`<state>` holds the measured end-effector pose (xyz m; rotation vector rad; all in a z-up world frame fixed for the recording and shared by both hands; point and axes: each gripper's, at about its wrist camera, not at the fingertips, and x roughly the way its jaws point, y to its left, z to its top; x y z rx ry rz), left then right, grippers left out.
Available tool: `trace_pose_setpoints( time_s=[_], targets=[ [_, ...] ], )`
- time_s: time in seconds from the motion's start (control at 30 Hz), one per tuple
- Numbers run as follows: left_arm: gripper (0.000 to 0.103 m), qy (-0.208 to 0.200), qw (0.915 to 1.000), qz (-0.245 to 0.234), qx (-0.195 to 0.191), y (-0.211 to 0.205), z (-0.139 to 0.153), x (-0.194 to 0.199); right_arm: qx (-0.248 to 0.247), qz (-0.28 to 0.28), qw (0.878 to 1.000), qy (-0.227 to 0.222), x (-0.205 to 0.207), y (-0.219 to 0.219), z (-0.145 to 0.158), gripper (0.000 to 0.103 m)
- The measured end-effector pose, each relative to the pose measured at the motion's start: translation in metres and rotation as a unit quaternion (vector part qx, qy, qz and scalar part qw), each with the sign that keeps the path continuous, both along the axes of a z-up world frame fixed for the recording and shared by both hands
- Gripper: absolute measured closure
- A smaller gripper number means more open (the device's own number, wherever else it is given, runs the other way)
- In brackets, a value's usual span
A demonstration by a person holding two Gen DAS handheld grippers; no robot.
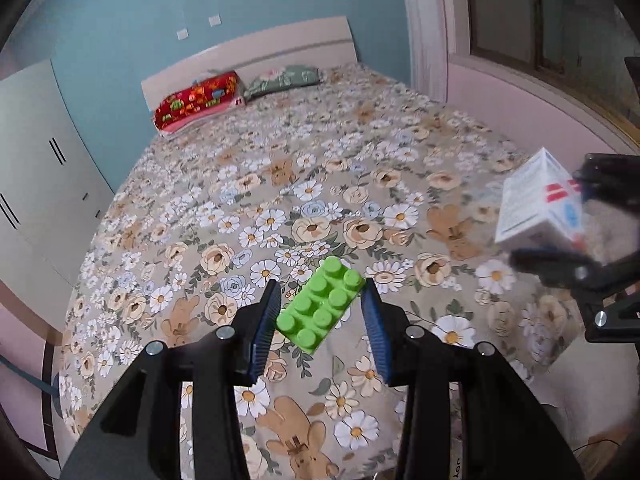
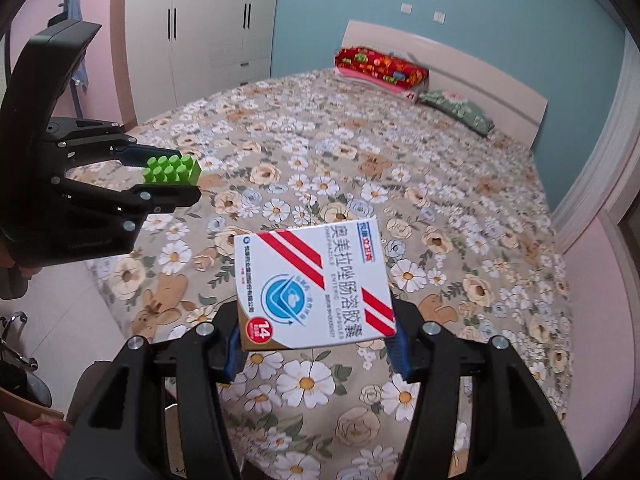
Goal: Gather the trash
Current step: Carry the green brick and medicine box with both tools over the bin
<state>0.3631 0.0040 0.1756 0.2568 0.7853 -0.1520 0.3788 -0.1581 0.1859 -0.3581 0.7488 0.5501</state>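
A tall white wardrobe with slim dark handles is standing at the far left against a blue wall, its lower part cut off by the picture's rim. Beside it, a bed under a beige quilt printed with daisies, roses and brown bears is filling the middle, with a red patterned pillow and a green floral pillow lying at a pale headboard. The left gripper, black with ribbed blue pads, is clenching a bright green plastic building brick with round studs, holding it tilted in the air above the quilt. Further right, the right gripper is grasping a flat white cardboard medicine box by its lower edges, also clear of the bed; red diagonal stripes, a blue round emblem and printed lettering are covering its smooth face. In the left wrist view that box is looking blurred, and its small print is too fine to read.
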Motion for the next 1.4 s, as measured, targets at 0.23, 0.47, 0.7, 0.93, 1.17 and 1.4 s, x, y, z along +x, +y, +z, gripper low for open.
trace_pose_setpoints(
  time_s=[0.23, 0.47, 0.7, 0.93, 1.17, 1.4],
  targets=[
    [0.059, -0.032, 0.9993, -0.005, 0.015, -0.011, 0.031, -0.055, 0.003, 0.0, 1.0, -0.029, -0.058, -0.01, 0.035, 0.047],
    [0.059, -0.058, 0.9982, -0.003, 0.015, -0.011, 0.052, -0.106, 0.008, 0.004, 0.999, -0.052, -0.11, -0.018, 0.062, 0.047],
    [0.059, -0.074, 0.997, -0.004, 0.021, -0.014, 0.056, -0.147, 0.01, 0.012, 0.998, -0.064, -0.15, -0.021, 0.072, 0.047],
    [0.059, -0.062, 0.9978, -0.008, 0.023, -0.012, 0.04, -0.174, 0.008, 0.012, 0.998, -0.06, -0.175, -0.024, 0.066, 0.047],
    [0.059, -0.044, 0.9988, -0.011, 0.021, -0.01, 0.013, -0.186, 0.01, 0.019, 0.999, -0.044, -0.189, -0.022, 0.043, 0.047],
    [0.059, -0.011, 0.9998, -0.011, 0.016, -0.009, -0.023, -0.189, 0.01, 0.018, 1.0, -0.017, -0.185, -0.02, 0.011, 0.047]
  ],
)
